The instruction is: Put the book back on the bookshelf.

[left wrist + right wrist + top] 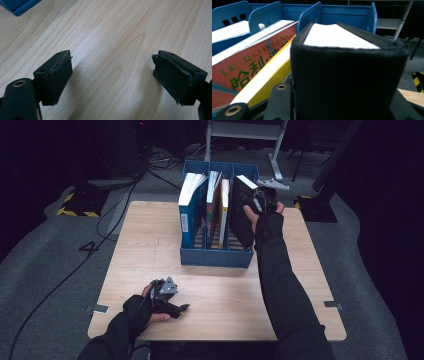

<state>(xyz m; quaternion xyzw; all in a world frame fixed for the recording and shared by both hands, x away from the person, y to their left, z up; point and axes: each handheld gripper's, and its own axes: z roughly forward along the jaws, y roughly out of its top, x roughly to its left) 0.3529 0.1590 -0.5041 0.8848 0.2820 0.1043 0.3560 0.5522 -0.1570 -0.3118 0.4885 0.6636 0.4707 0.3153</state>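
Your right gripper (258, 200) is clamped on a black book (347, 75), spine toward you, held tilted in the rightmost slot of the blue file box (216, 257) at the table's (150, 245) far middle. A red book (249, 67) and a yellow book (269, 82) stand one slot left. Your left gripper (112, 77) rests near left, jaws wide apart over bare wood.

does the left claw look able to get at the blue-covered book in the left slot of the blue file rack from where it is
Probably yes. The left claw rests open on the wooden table, bare wood lies between it and the blue file rack, and the blue-covered book stands with its top exposed. The right claw works at the far slot.
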